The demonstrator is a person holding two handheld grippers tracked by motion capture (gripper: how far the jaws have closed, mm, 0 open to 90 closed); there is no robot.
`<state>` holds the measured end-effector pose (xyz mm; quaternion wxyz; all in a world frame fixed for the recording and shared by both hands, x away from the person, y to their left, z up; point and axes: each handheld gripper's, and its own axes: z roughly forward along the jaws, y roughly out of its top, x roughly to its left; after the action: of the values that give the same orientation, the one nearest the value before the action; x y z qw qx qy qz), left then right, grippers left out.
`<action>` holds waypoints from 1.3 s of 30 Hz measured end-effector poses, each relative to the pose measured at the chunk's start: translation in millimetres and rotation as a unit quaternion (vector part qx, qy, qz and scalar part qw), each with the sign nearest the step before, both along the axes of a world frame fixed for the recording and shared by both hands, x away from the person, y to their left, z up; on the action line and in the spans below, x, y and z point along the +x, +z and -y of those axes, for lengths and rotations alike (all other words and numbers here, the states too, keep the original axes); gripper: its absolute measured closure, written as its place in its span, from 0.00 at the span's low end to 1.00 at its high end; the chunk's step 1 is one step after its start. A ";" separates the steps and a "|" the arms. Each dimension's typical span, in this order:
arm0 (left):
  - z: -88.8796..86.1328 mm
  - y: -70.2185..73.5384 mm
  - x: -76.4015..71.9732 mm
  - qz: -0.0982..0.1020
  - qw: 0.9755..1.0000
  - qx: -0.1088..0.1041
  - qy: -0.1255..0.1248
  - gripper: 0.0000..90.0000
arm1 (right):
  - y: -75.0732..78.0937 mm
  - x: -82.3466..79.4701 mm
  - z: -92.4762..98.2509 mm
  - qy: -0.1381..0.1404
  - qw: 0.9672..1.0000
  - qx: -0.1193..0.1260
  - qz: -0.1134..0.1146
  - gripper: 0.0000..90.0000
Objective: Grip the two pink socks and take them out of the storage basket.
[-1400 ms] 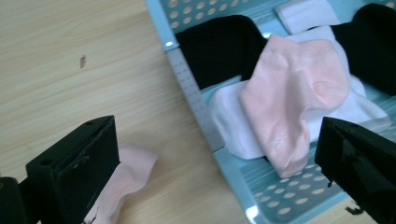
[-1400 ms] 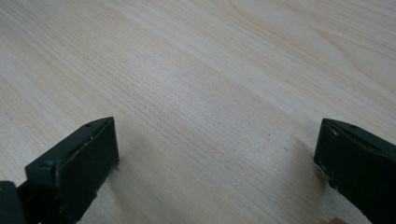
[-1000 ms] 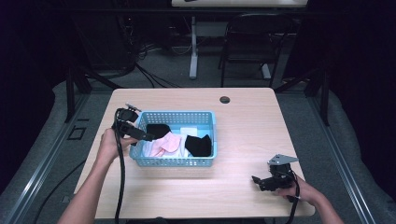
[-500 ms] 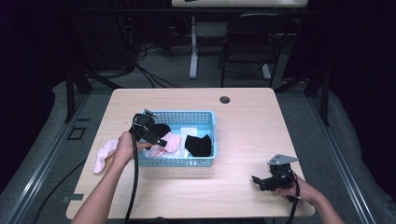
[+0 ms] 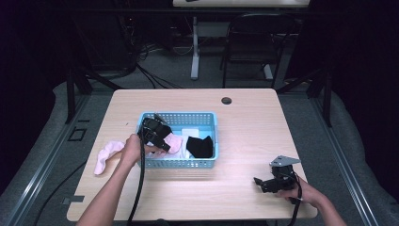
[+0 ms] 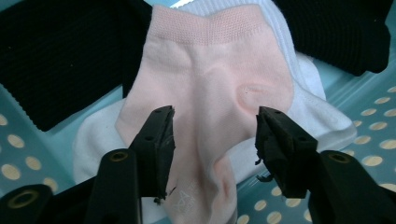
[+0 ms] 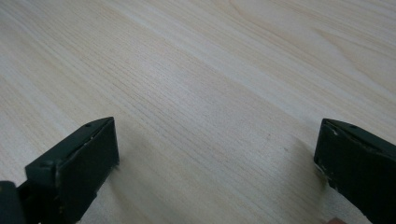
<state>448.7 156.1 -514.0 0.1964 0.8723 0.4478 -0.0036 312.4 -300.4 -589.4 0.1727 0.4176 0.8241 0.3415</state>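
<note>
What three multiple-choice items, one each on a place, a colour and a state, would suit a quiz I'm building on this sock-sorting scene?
1. Where does the pink sock outside the basket lie?
A. on the table left of the basket
B. by the table's round hole
C. under the right gripper

2. What colour is the sock between the left gripper jaws?
A. black
B. pink
C. blue

3. How does the right gripper stand?
A. shut on a sock
B. open over bare wood
C. inside the basket

Answers: 1 A, the high view shows it on the table at the basket's left; 2 B, pale pink fabric lies between the jaws, which have just been closing; 3 B, jaws wide apart, wood between.
</note>
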 end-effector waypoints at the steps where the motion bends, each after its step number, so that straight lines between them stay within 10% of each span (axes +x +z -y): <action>1: 0.0 -0.4 0.3 -0.002 1.000 0.003 0.001 0.55 | 0.0 0.0 -0.1 0.001 1.000 0.001 0.000 0.00; 13: 2.2 -4.0 -4.1 0.000 1.000 0.017 -0.010 0.94 | 0.0 0.0 0.0 0.000 1.000 0.000 0.000 0.00; 39: -24.1 60.8 -14.7 0.080 0.997 -0.001 -0.002 0.96 | 0.0 0.0 0.0 0.000 1.000 0.000 0.000 0.00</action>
<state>434.0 180.2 -453.2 0.2330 0.8705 0.4285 0.0654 312.4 -300.4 -589.4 0.1728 0.4176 0.8241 0.3414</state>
